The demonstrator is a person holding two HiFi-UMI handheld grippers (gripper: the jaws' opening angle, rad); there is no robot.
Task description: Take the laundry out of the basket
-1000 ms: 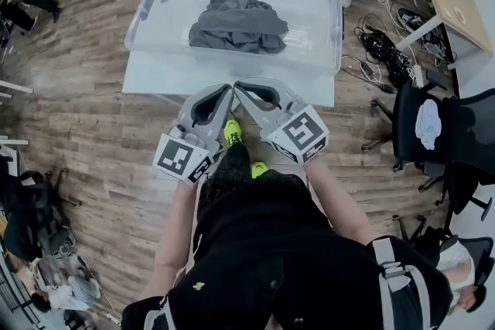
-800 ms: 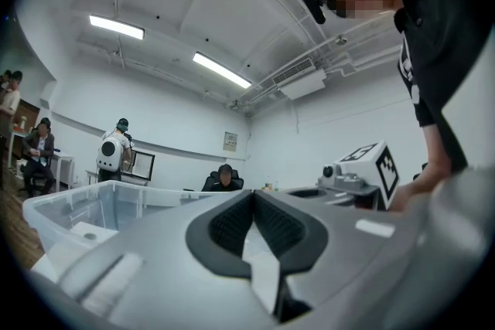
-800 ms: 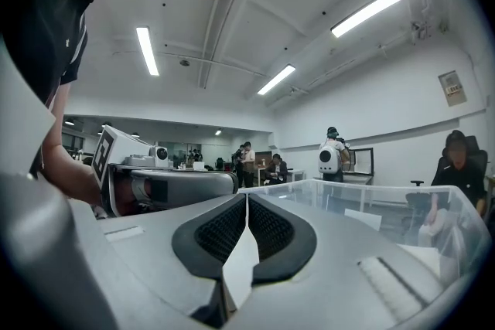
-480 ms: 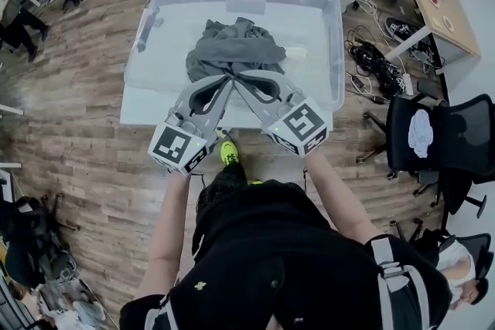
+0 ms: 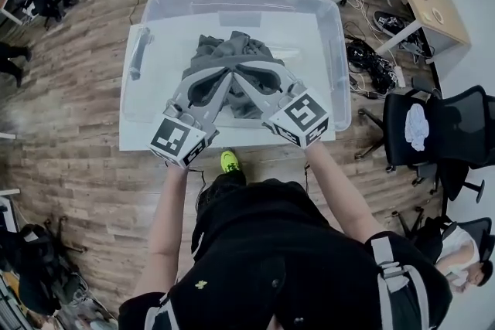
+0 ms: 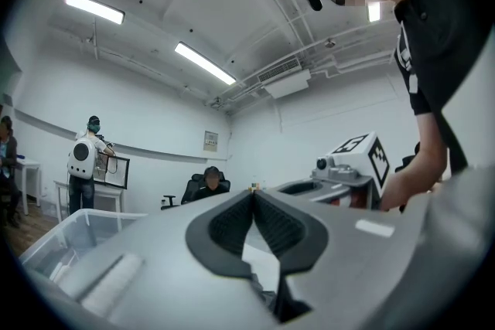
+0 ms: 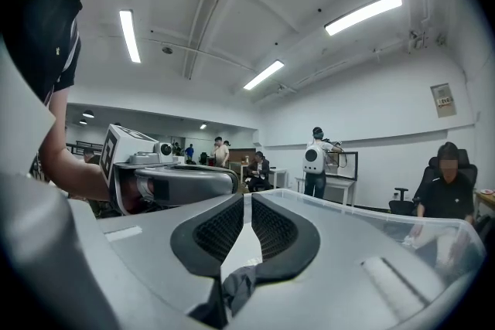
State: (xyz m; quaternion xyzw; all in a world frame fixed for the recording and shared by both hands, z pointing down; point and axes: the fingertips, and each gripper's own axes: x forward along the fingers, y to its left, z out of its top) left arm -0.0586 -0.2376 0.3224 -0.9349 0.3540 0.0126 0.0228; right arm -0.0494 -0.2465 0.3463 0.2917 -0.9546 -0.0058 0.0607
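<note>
Laundry (image 5: 226,48), a dark grey garment, is lying crumpled in a creased heap in the middle of the basket's floor. The basket (image 5: 337,50) is a clear plastic bin with rounded corners, sitting on a white table (image 5: 147,141) and holding the grey heap. Along its left wall a pale tube-like shape (image 5: 137,54) is lying; what it is cannot be told. The left gripper (image 5: 224,76) is hanging over the near rim with its tip above the heap's near part. Its own view is showing the jaws pressed together at the tips, nothing between them. Just beside it, the right gripper (image 5: 239,74) is angling in toward it, the two forming a wedge over the cloth. Its jaws are likewise closed tip to tip and pinching nothing, and a fold of grey cloth is showing beneath them. Whether either tip is touching the heap cannot be told. Well to the right, a black chair (image 5: 433,127) is standing on the wood floor (image 5: 69,166).
</note>
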